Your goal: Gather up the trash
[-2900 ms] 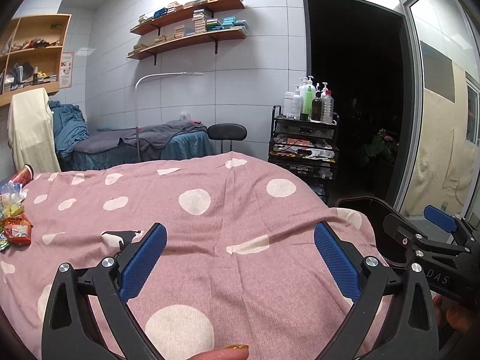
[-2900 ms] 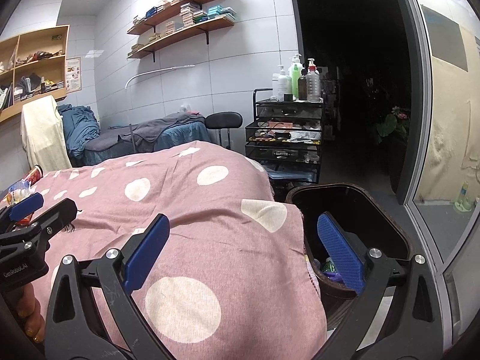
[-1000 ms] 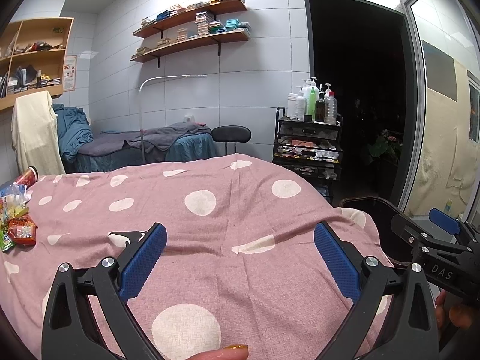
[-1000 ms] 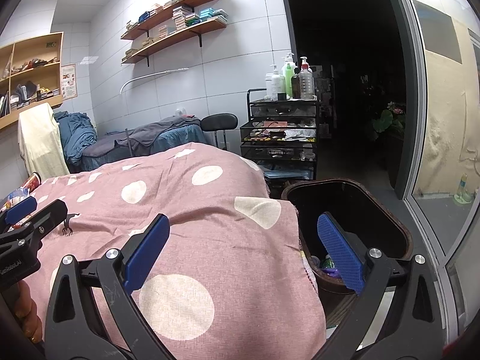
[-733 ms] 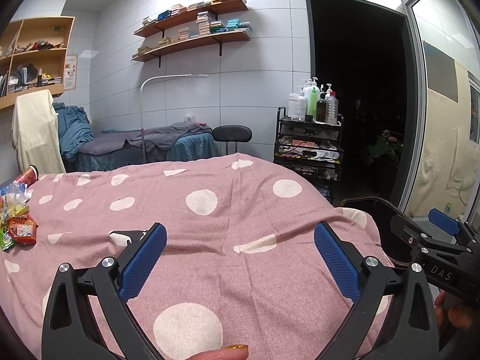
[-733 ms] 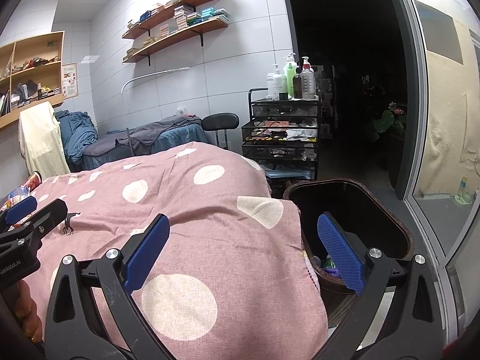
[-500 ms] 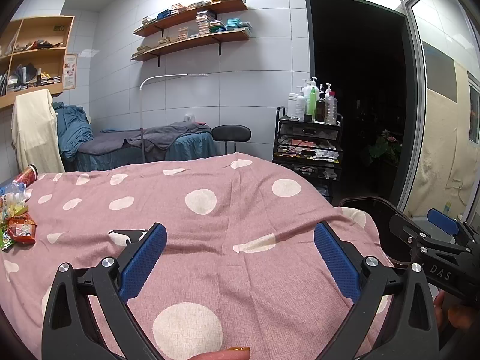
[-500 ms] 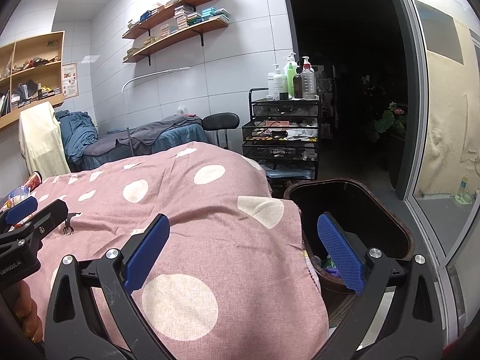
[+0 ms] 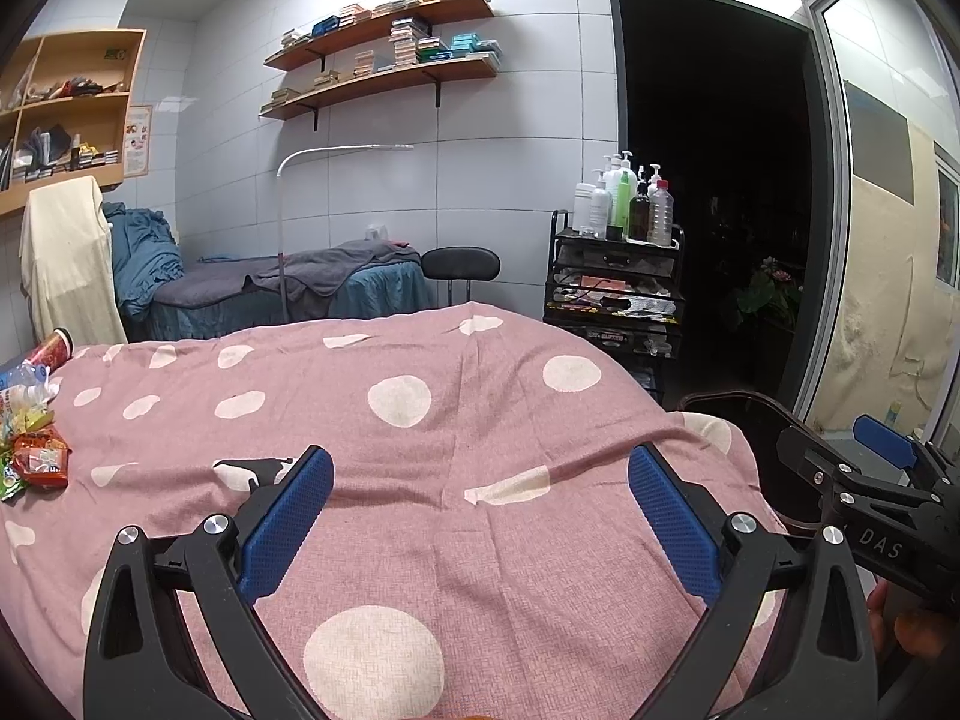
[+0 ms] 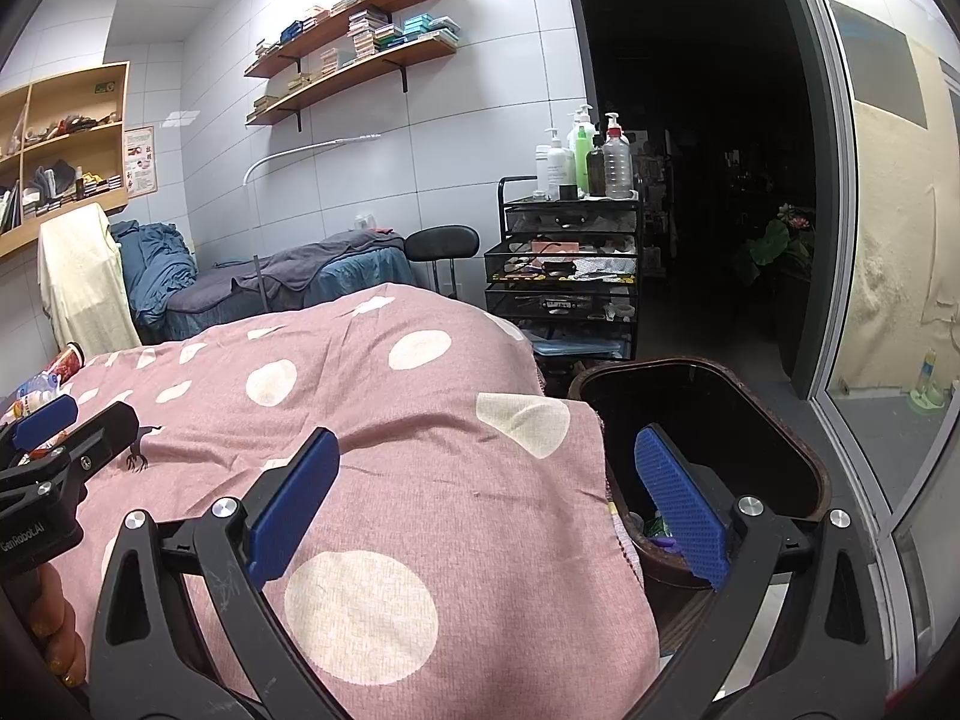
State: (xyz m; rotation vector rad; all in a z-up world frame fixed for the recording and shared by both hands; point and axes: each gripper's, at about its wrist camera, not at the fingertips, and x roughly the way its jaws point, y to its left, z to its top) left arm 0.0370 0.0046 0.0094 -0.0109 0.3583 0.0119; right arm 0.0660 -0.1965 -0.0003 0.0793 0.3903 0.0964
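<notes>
A pile of snack wrappers [image 9: 33,450] lies at the far left of the pink polka-dot bed cover [image 9: 420,420], with a red cup [image 9: 51,348] and a plastic bottle behind it. A dark trash bin [image 10: 708,414] stands at the bed's right end, with some trash at its bottom. My left gripper [image 9: 480,510] hovers open over the cover, far from the wrappers, nothing between its fingers. My right gripper [image 10: 486,492] is open and empty, one finger over the cover, the other over the bin's mouth.
A black trolley [image 9: 612,294] with bottles stands behind the bed by a dark doorway. A black stool [image 9: 459,264] and a second bed with grey and blue covers [image 9: 288,282] are at the back. A glass door [image 10: 888,240] is on the right.
Both grippers have drifted only slightly; both stay open and empty.
</notes>
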